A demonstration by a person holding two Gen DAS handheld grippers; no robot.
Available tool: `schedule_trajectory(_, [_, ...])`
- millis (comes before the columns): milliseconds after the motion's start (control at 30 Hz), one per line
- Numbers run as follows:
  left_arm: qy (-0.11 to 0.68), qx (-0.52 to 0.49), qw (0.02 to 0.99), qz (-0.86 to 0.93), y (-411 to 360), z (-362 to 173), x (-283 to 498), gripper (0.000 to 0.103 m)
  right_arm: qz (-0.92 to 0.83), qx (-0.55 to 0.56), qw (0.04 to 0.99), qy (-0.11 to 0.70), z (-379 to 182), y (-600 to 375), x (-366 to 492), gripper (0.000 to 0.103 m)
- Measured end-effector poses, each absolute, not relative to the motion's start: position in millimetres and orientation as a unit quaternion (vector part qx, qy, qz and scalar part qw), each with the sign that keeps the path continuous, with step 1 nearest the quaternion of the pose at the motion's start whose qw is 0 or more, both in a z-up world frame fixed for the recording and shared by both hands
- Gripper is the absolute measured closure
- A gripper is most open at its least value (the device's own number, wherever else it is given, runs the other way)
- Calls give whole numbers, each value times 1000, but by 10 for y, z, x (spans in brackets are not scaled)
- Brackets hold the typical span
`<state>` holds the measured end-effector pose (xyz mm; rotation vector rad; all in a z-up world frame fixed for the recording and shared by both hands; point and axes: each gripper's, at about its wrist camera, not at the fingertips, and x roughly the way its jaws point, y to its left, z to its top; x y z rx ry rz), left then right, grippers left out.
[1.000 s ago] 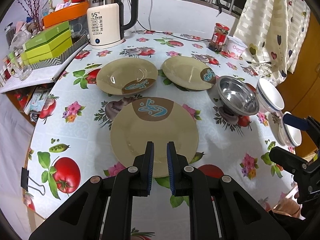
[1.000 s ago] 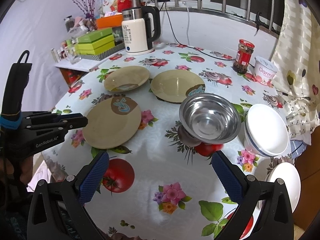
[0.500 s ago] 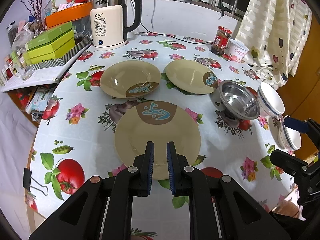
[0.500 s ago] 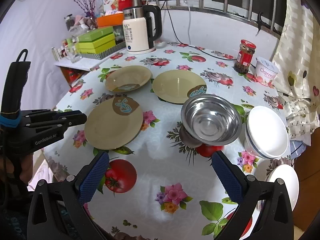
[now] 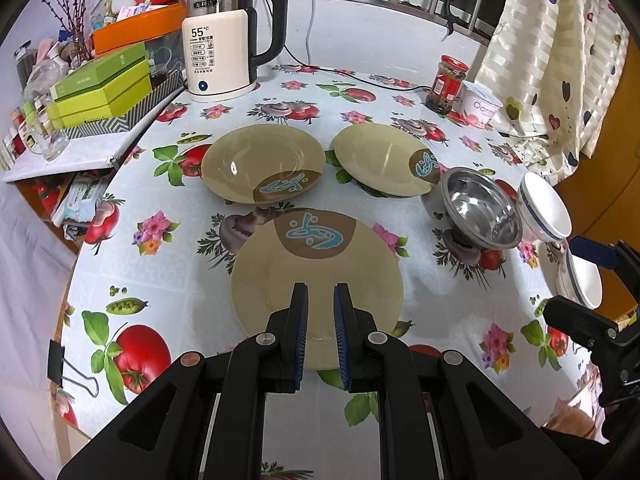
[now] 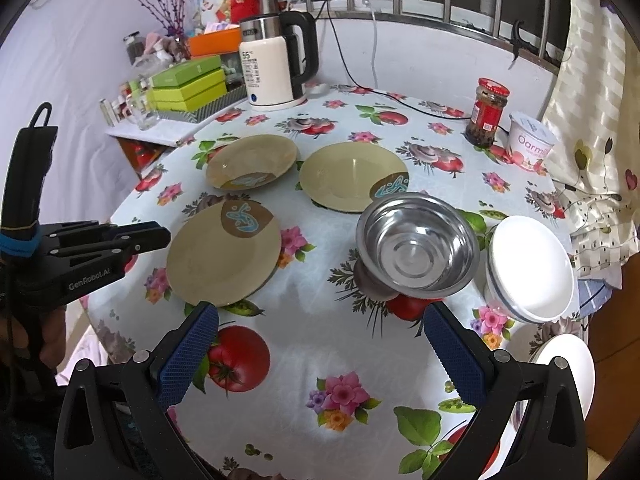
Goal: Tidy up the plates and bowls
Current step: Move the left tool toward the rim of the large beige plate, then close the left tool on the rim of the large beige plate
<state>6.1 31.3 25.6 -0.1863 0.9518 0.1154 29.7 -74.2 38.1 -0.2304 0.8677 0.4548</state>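
Observation:
Three olive plates lie on the flowered tablecloth: a large near plate (image 5: 316,264) (image 6: 224,256), a deep one at back left (image 5: 262,162) (image 6: 252,162), and one at back right (image 5: 384,160) (image 6: 352,176). A steel bowl (image 5: 480,208) (image 6: 418,246) stands tilted to their right, then a white bowl (image 5: 546,212) (image 6: 528,268) and another white bowl (image 5: 584,284) (image 6: 564,368) at the table edge. My left gripper (image 5: 321,300) is nearly shut and empty above the near plate's front rim. My right gripper (image 6: 320,320) is wide open and empty, in front of the steel bowl.
An electric kettle (image 5: 224,48) stands at the back with its cord. Green boxes (image 5: 104,88) sit on a side shelf at left. A red-lidded jar (image 6: 488,112) and a yoghurt tub (image 6: 530,144) stand at back right. A curtain (image 5: 560,60) hangs on the right.
Both grippers have drifted slightly back and up from the table. Nothing was gripped or moved.

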Motion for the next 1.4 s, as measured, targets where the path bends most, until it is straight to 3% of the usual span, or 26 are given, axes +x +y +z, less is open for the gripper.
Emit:
schedule_trajectory(500, [464, -116, 875, 69, 595, 119, 254, 90, 235, -109, 870, 419, 386, -529, 596, 1])
schedule_trajectory(1400, [444, -158, 877, 95, 1275, 42, 700, 90, 278, -141, 849, 427, 299, 295, 1419, 37])
